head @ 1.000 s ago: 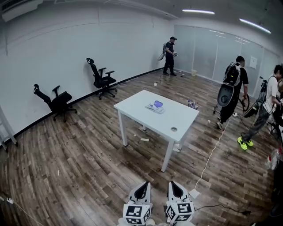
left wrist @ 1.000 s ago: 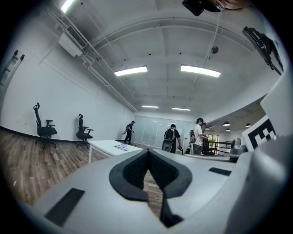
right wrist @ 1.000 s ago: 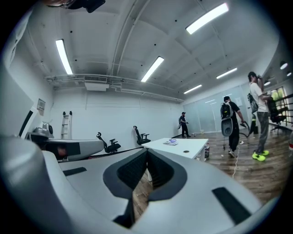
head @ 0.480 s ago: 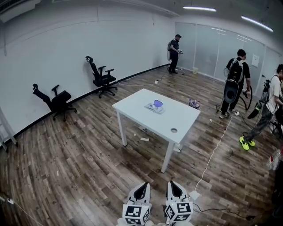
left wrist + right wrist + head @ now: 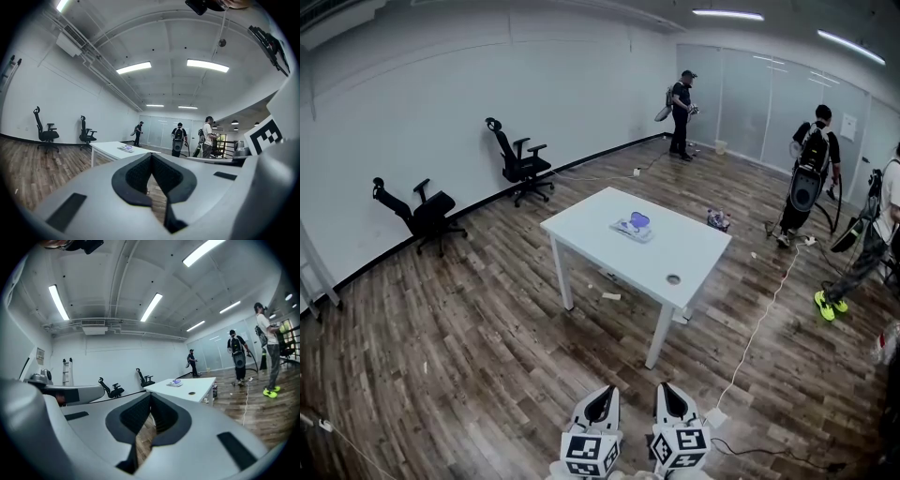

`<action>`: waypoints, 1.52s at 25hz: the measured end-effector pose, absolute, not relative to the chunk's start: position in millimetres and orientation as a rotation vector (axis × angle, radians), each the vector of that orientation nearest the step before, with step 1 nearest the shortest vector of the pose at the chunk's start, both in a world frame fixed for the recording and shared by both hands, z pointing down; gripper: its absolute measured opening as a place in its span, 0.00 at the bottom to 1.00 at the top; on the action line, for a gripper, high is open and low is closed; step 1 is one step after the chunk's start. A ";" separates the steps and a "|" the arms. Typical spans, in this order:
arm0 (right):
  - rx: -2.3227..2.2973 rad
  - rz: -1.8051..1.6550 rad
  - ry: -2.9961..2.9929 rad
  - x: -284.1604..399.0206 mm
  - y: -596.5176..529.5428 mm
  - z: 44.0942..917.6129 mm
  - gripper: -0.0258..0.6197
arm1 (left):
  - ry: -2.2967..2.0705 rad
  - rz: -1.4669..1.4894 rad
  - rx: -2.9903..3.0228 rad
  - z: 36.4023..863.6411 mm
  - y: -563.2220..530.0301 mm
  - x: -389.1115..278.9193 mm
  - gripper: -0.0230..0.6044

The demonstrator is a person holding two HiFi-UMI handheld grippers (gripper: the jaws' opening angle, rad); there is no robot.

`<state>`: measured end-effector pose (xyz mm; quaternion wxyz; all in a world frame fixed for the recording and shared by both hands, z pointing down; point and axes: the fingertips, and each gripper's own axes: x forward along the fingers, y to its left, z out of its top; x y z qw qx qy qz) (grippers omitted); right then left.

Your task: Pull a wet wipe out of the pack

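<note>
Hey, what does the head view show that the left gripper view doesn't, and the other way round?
Only the head view: both grippers from above, the left gripper and the right gripper, plus the white cable on the floor. Only the left gripper view: the ceiling lights, and its jaws shut together with nothing between. Both: the white table with the wipes pack on it.
</note>
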<state>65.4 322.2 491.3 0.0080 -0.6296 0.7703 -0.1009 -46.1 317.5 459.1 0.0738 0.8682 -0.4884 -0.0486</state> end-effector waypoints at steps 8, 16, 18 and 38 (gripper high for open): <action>-1.961 -0.299 2.423 73.3 311.5 486.4 0.05 | -1.466 -0.145 2.603 456.9 303.2 -37.2 0.04; -1.944 -0.326 2.438 75.5 307.8 491.7 0.05 | -1.490 -0.133 2.598 458.4 299.5 -36.0 0.04; -1.938 -0.330 2.437 76.6 306.5 493.1 0.05 | -1.490 -0.128 2.603 456.5 297.5 -33.9 0.04; -1.948 -0.313 2.425 88.2 282.9 496.2 0.05 | -1.554 -0.180 2.604 447.3 259.0 -29.9 0.04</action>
